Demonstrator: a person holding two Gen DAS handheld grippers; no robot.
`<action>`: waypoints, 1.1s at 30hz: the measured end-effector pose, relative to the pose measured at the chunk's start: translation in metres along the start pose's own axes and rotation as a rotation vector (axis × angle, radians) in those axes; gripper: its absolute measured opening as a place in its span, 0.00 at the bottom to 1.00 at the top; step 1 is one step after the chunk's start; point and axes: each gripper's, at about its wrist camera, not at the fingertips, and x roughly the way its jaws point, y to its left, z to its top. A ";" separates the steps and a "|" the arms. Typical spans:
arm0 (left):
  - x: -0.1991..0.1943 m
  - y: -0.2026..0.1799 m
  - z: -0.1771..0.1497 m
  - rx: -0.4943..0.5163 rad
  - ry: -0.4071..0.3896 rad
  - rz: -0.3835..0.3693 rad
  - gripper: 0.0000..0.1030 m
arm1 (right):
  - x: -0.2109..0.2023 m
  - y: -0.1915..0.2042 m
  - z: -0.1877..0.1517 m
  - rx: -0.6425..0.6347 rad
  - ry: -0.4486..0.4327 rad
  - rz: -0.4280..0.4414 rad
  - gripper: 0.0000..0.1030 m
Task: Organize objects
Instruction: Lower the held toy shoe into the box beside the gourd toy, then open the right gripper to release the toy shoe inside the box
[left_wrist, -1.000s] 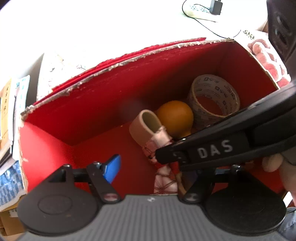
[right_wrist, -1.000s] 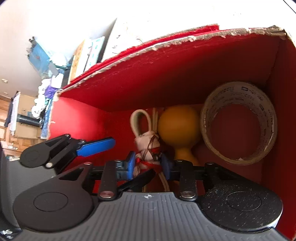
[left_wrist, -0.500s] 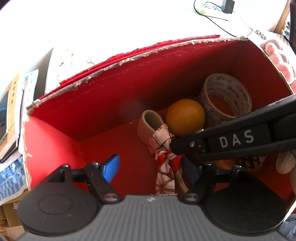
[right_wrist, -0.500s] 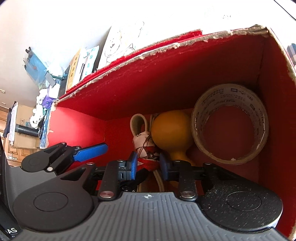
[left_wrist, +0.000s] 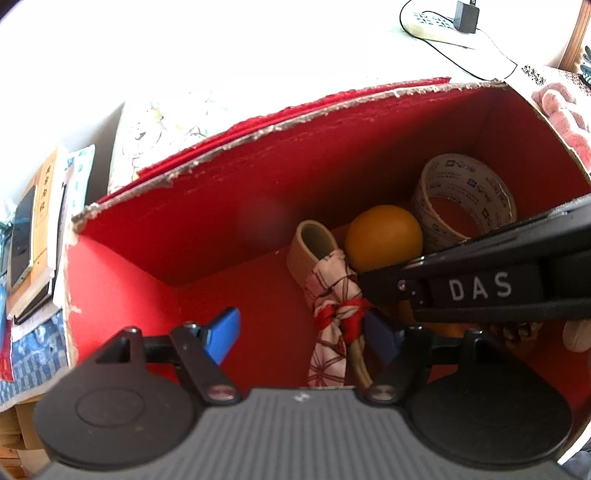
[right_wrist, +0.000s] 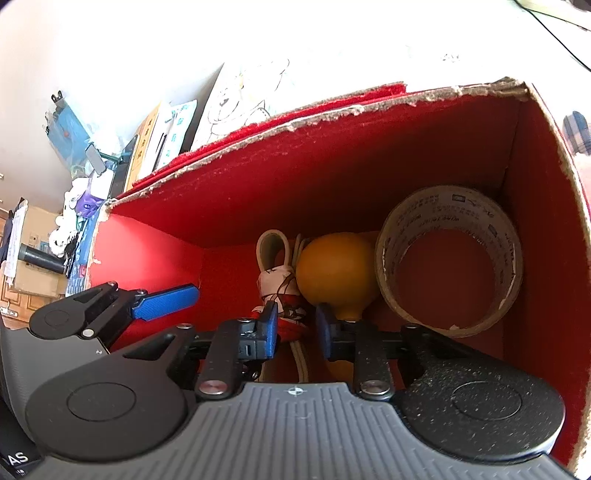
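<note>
A red cardboard box (left_wrist: 229, 206) holds a cloth-wrapped bundle with a beige loop and red tie (left_wrist: 332, 291), an orange round-headed object (left_wrist: 384, 236) and a roll of tape (left_wrist: 465, 195). My left gripper (left_wrist: 303, 334) is open and empty over the box floor, left of the bundle. My right gripper (right_wrist: 295, 326) reaches into the box (right_wrist: 332, 177); its blue pads (right_wrist: 271, 325) stand apart on either side of the bundle's red tie (right_wrist: 291, 317). The orange object (right_wrist: 334, 275) and tape roll (right_wrist: 448, 254) lie to its right.
Books and papers (left_wrist: 37, 229) lie left of the box. A power strip with a cable (left_wrist: 436, 22) sits on the white surface behind it. A pink fluffy thing (left_wrist: 561, 110) lies at the right. A pine cone (left_wrist: 513, 330) shows under my right gripper's body.
My right gripper's pads have opened away from the bundle's tie, and the bundle has settled lower on the box floor. Both cameras have pulled back slightly.
</note>
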 end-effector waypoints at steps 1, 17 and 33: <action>0.000 -0.001 0.000 0.004 -0.003 0.002 0.75 | 0.000 0.001 0.000 0.002 -0.003 -0.001 0.25; -0.003 -0.011 0.000 0.058 -0.079 0.026 0.75 | 0.019 0.026 -0.003 -0.013 -0.024 -0.008 0.25; -0.005 -0.014 0.000 0.042 -0.121 0.074 0.75 | 0.016 0.022 -0.008 0.011 -0.095 0.004 0.22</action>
